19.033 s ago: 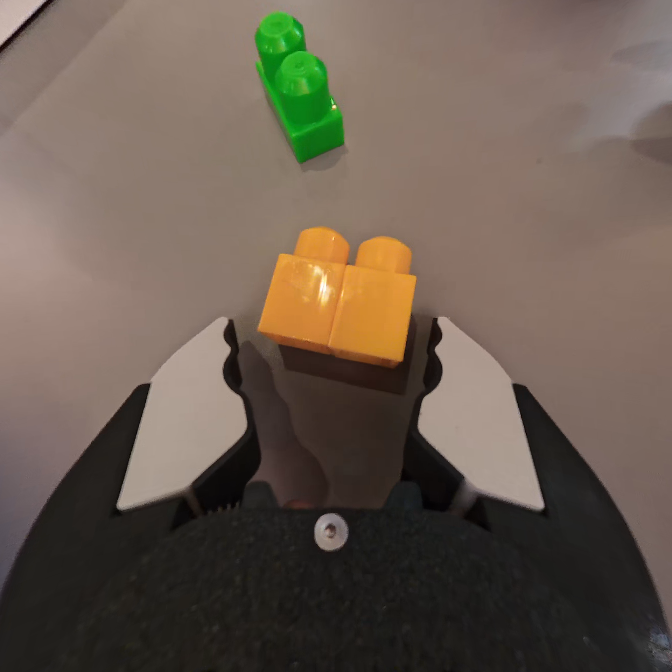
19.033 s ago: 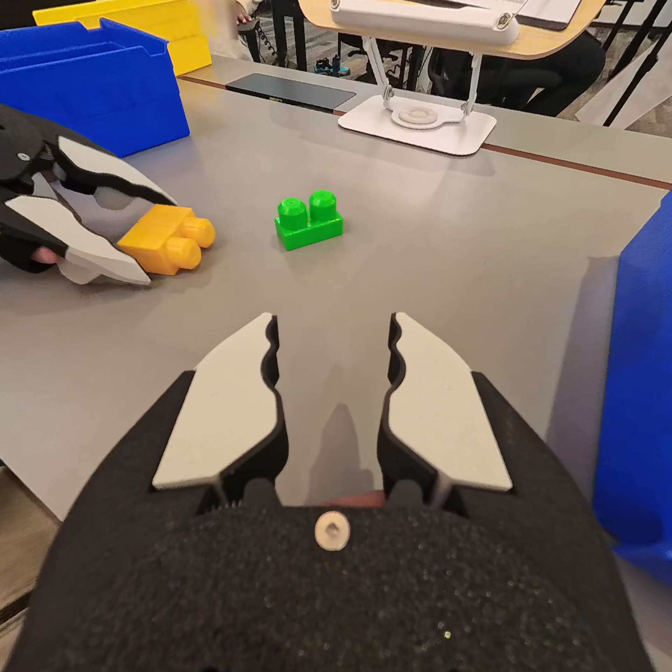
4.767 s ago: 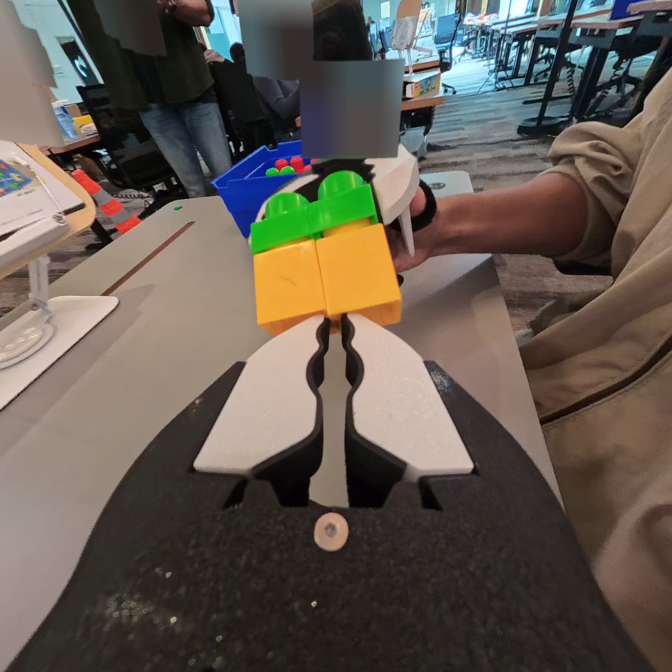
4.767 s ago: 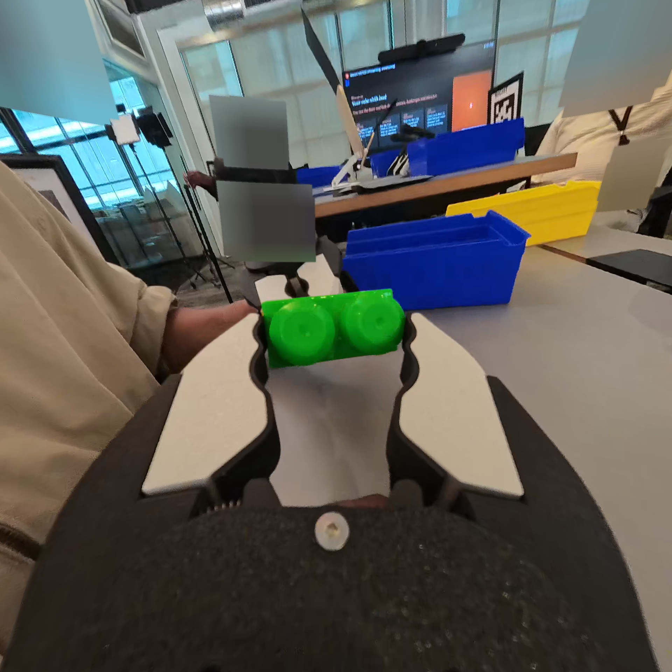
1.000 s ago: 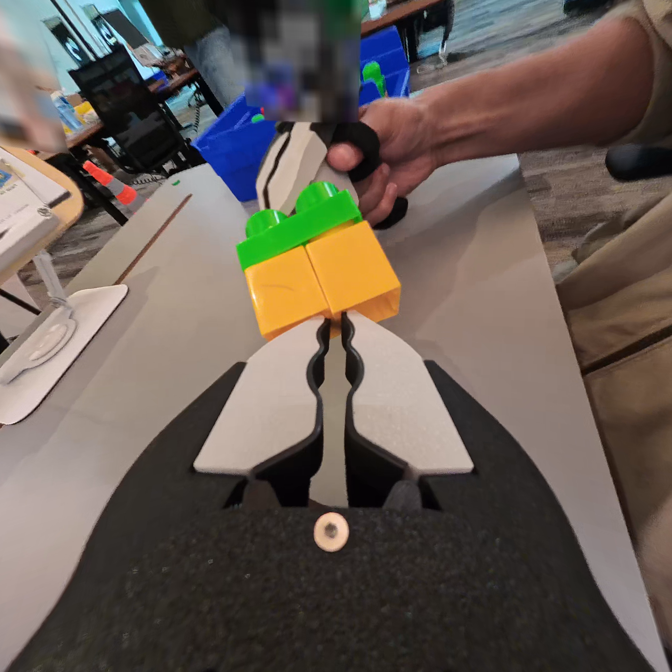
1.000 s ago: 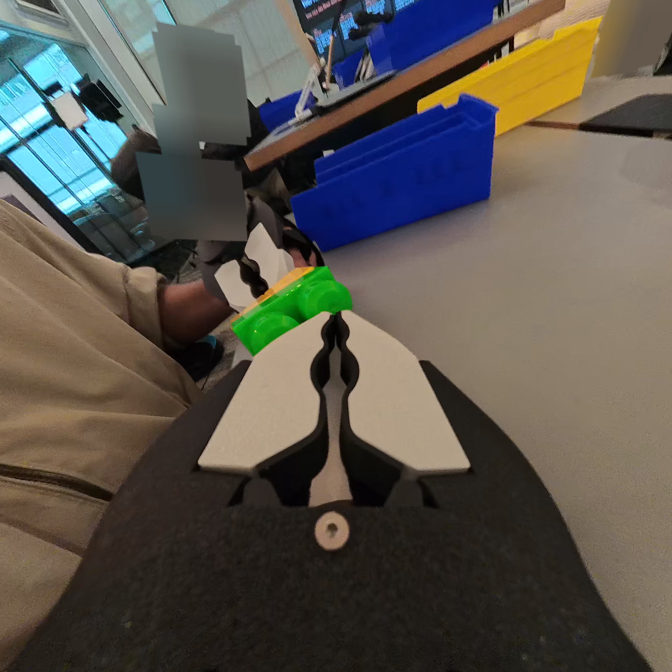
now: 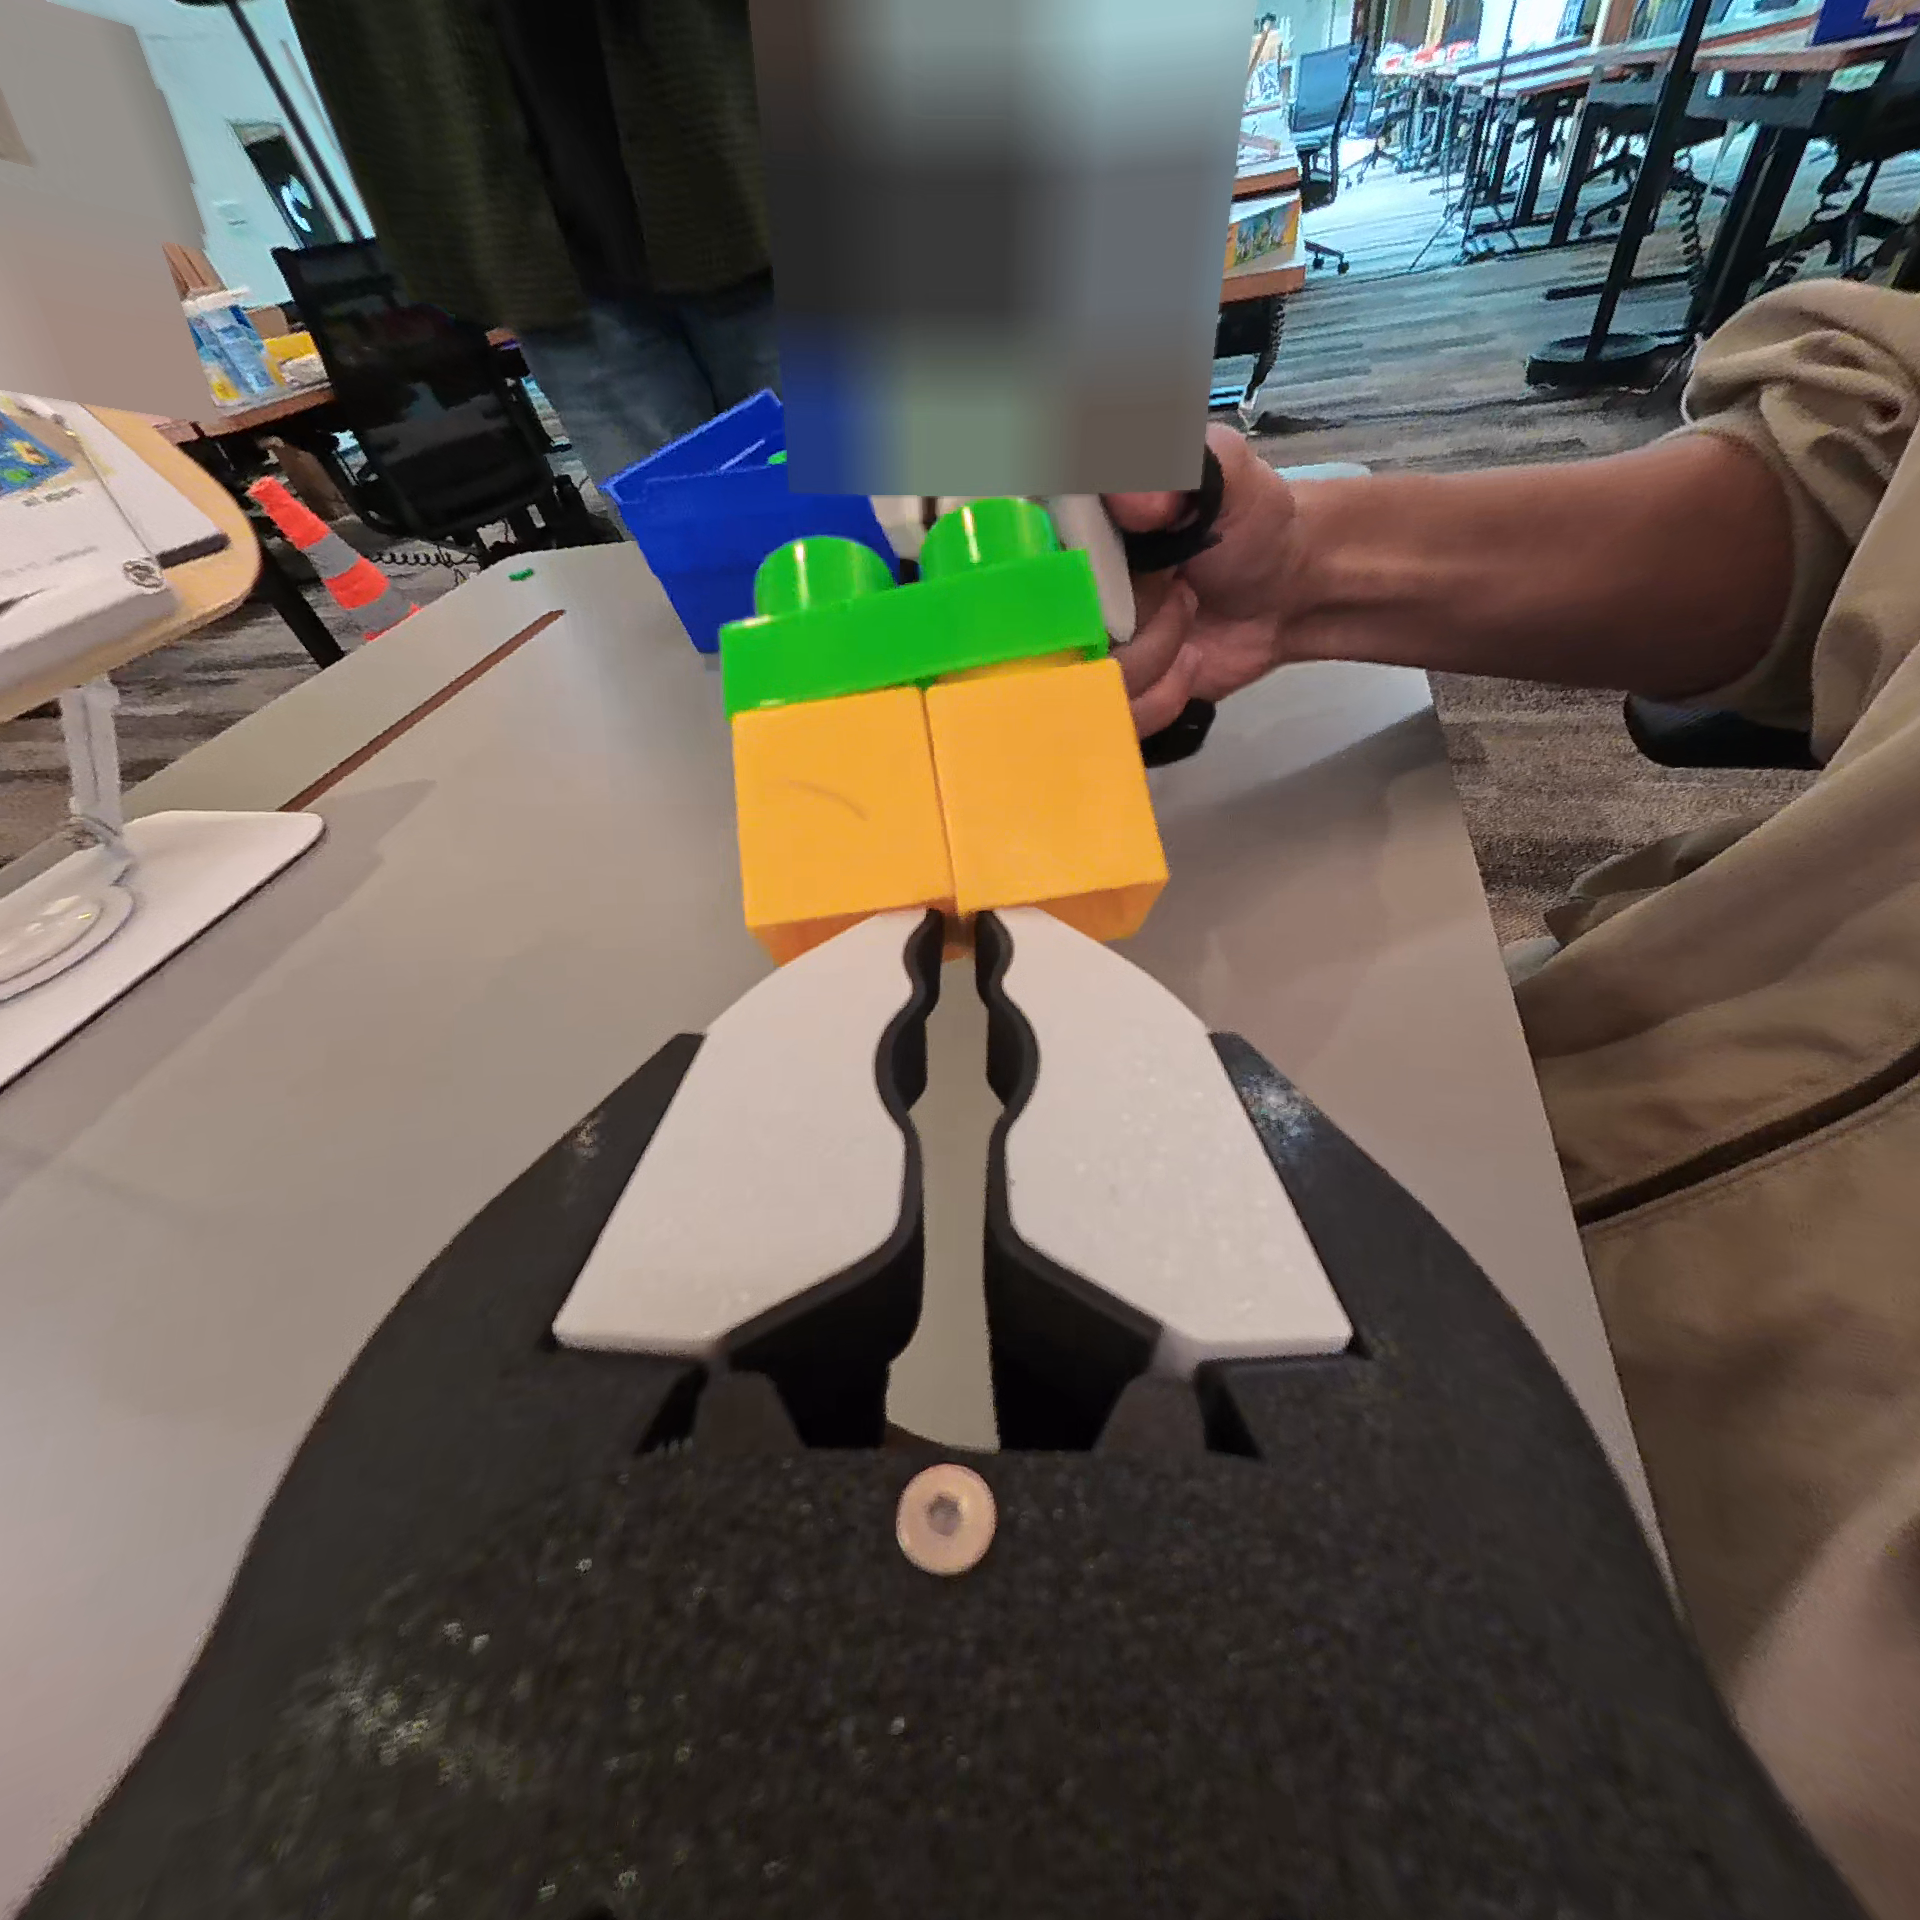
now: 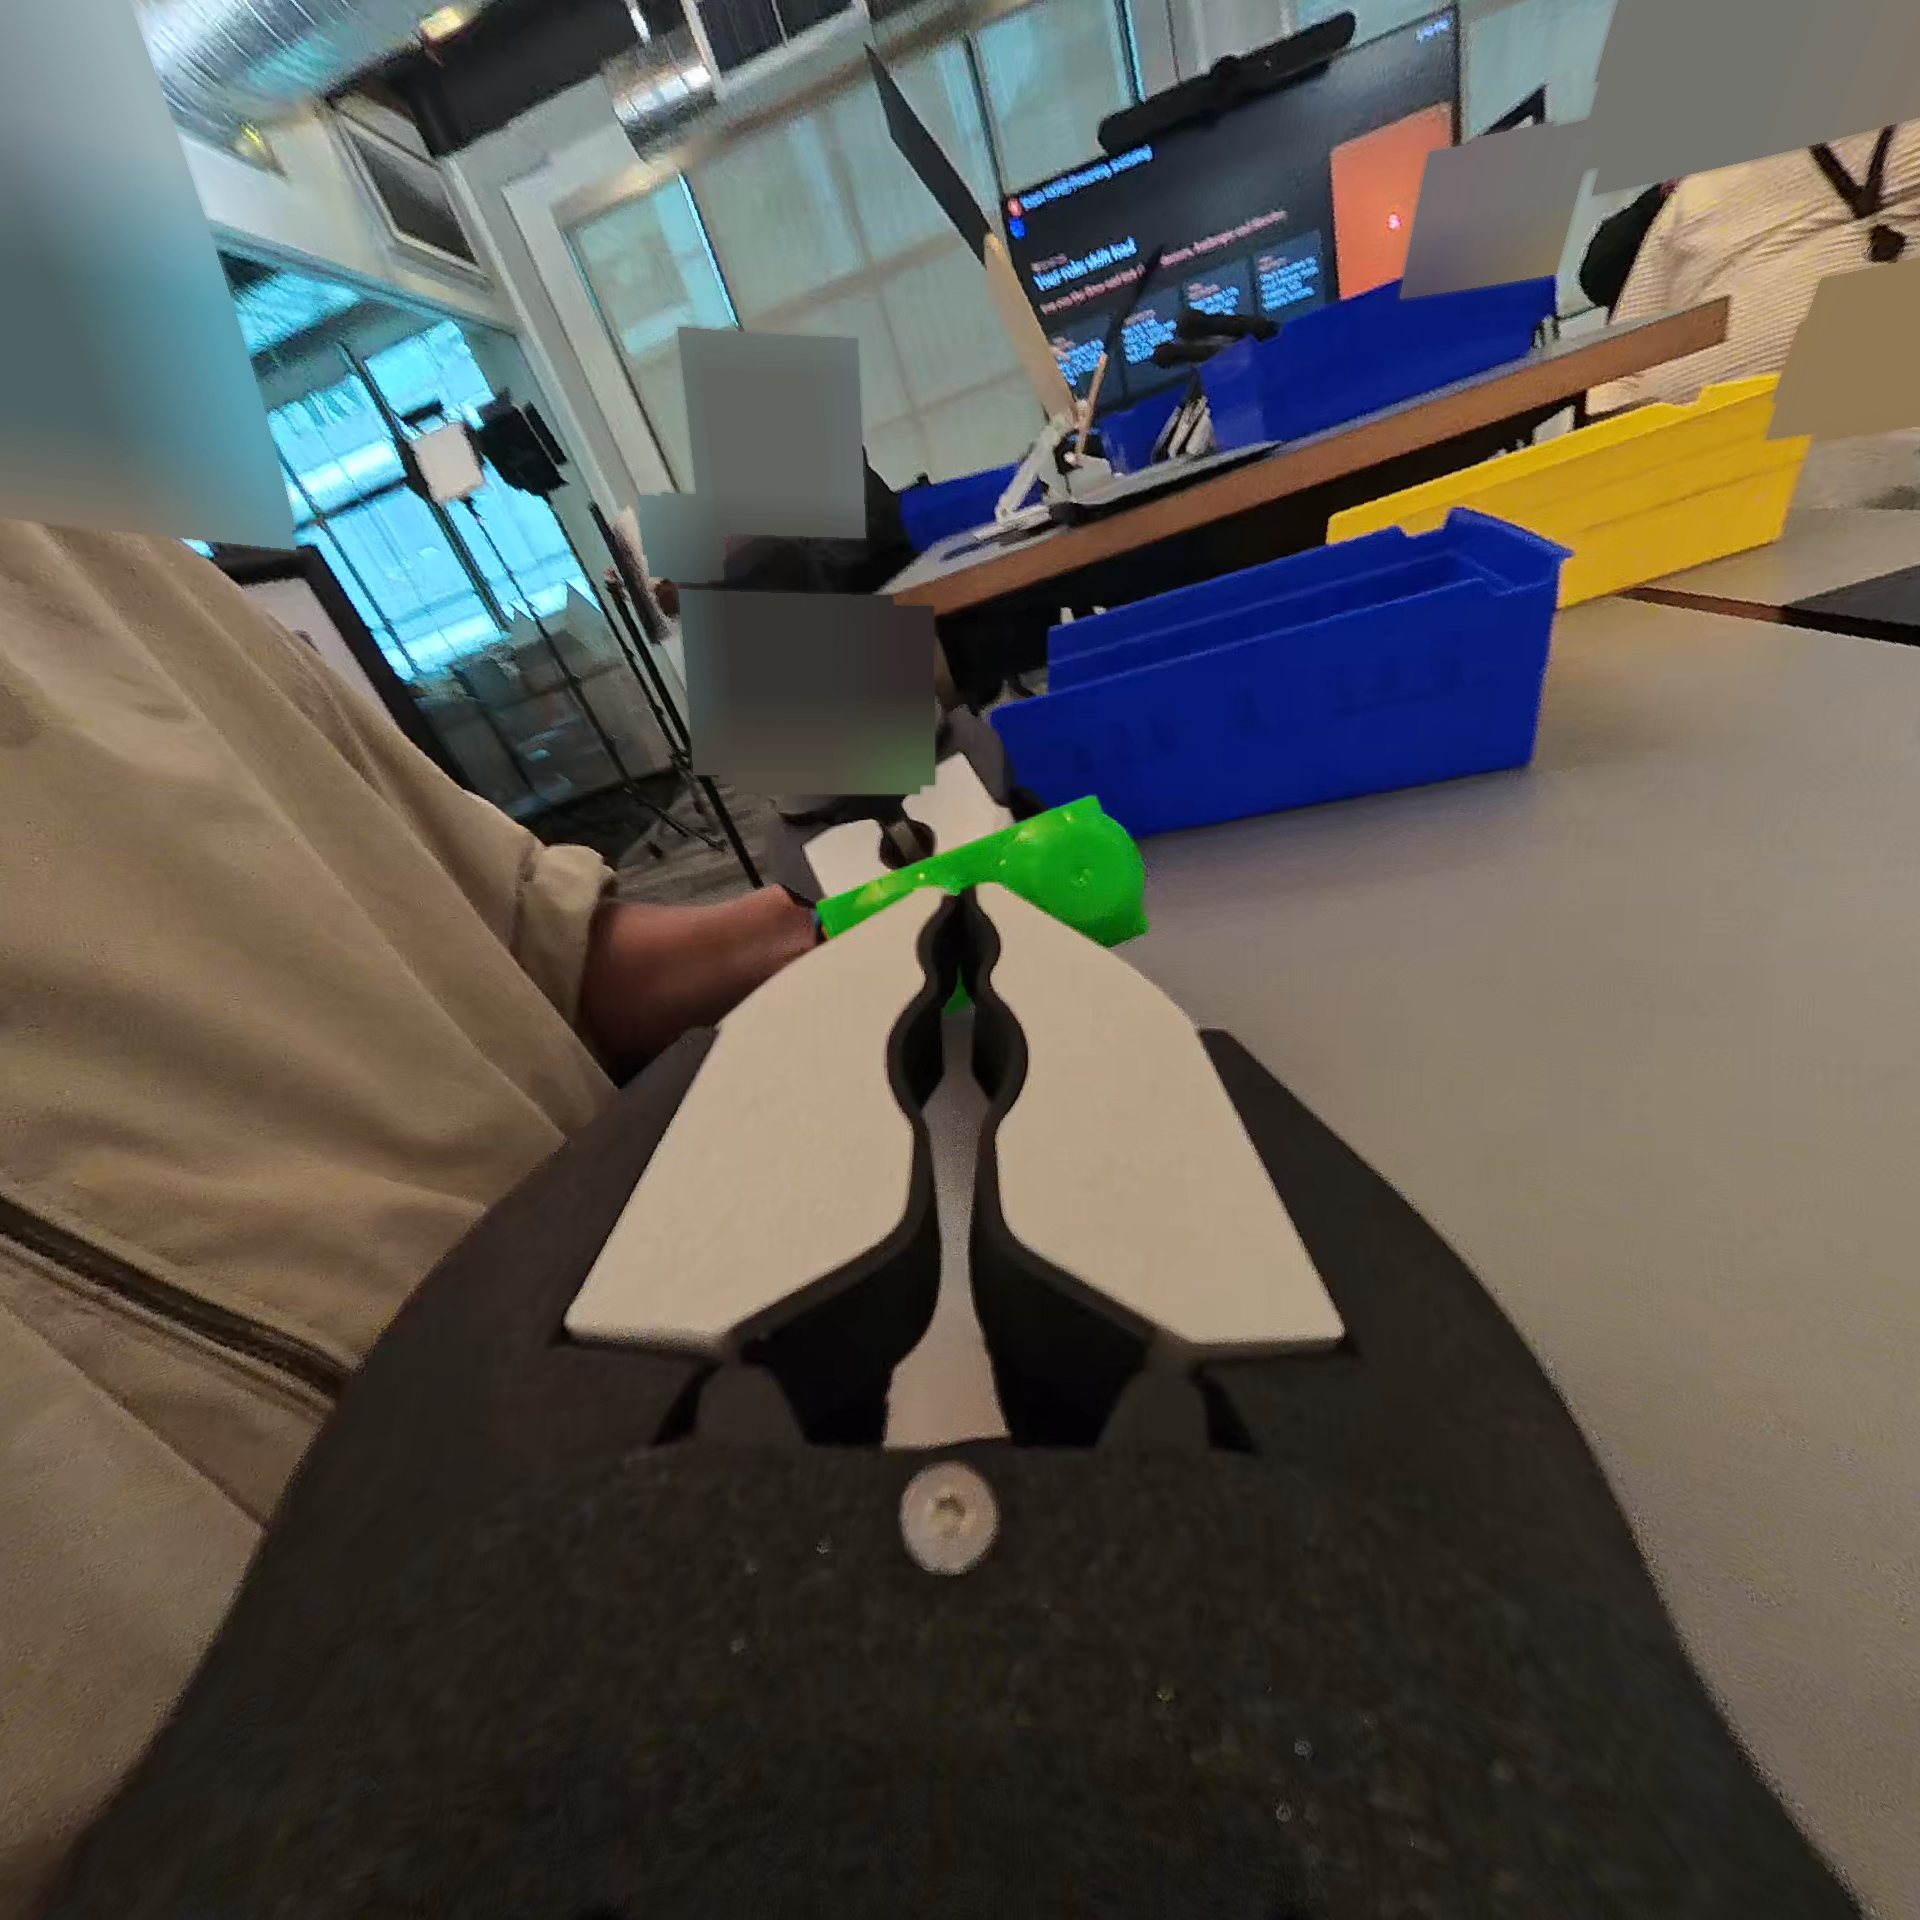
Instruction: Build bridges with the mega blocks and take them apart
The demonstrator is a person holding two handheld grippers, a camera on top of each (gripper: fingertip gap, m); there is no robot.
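A green two-stud block (image 7: 914, 634) sits pressed onto an orange two-stud block (image 7: 935, 800), and the pair is held in the air above the grey table (image 7: 416, 935). My left gripper (image 7: 958, 925) is shut on the underside of the orange block. My right gripper (image 8: 956, 914) is shut, its tips against the stud side of the green block (image 8: 1070, 883), between the two studs. One of its white fingers (image 7: 1101, 582) shows behind the green block in the left wrist view. The orange block is hidden in the right wrist view.
A blue bin (image 8: 1299, 686) stands on the table behind the blocks, with a yellow bin (image 8: 1610, 488) farther back. Another blue bin (image 7: 727, 520) and a white stand base (image 7: 156, 883) show in the left wrist view. The person's forearm (image 7: 1455, 582) reaches in from the right. Tip to tip, the grippers are about 7 cm apart.
The stacked blocks have levelled out and sit squarer to the left camera. The right gripper has come in closer against the green block's studs. Both grippers stay shut.
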